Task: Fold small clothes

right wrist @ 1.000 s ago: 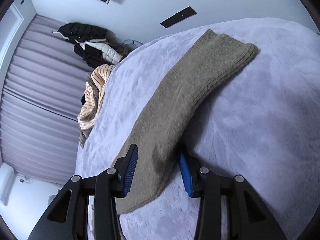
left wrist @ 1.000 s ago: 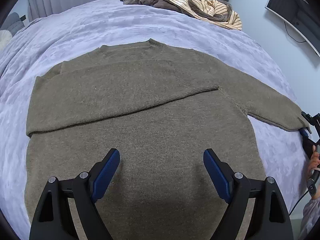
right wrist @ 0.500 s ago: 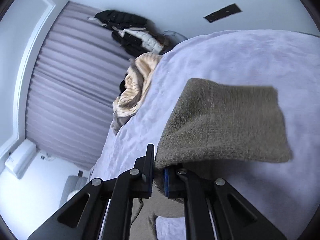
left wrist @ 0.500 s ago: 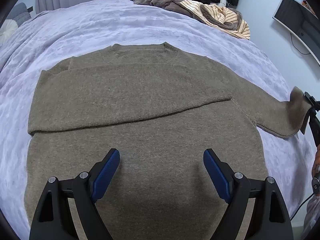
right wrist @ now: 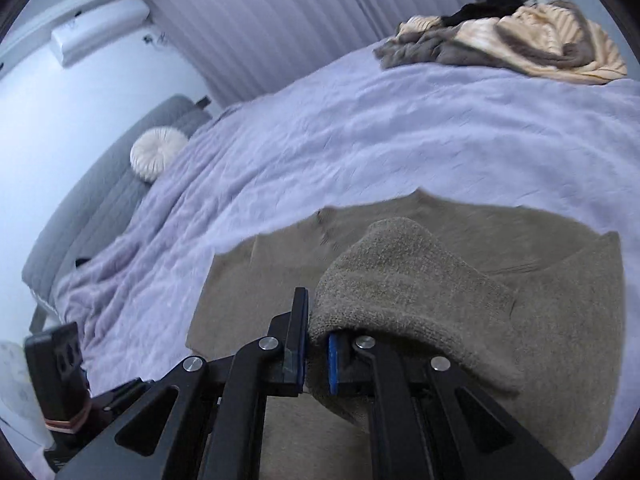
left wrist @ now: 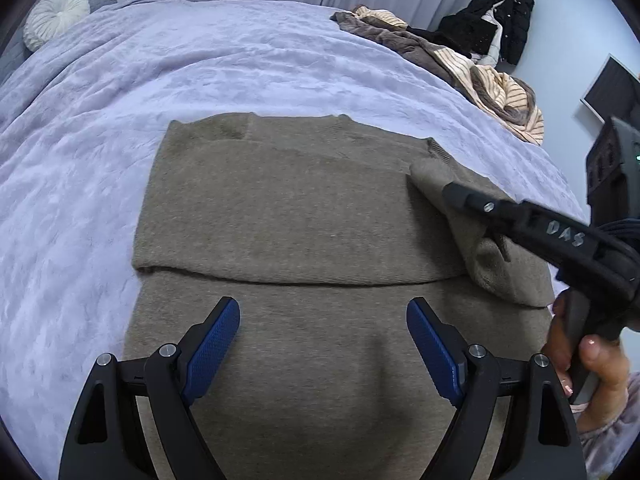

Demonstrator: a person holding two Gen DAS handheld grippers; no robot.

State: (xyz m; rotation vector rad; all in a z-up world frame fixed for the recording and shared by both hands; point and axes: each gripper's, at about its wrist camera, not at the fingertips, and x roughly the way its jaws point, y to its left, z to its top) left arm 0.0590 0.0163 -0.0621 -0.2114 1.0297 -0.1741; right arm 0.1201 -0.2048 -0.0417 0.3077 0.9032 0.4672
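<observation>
My right gripper (right wrist: pixel 316 354) is pinching the cuff of the olive-brown knitted sweater (left wrist: pixel 300 216), draping it over one finger. The sweater is lying flat on the lavender bed (left wrist: pixel 240 64). My left gripper (left wrist: pixel 323 350) is hovering wide open above its lower half; the hem is cut off.

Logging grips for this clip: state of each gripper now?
Left gripper: open, holding nothing.
Right gripper: shut on the sweater sleeve.

I've got the bed (left wrist: pixel 200 92) under a lilac plush blanket; the olive-brown knit sweater (left wrist: pixel 304 216) lies flat on it, a heap of striped and brown clothes (left wrist: pixel 472 76) at the far corner.
</observation>
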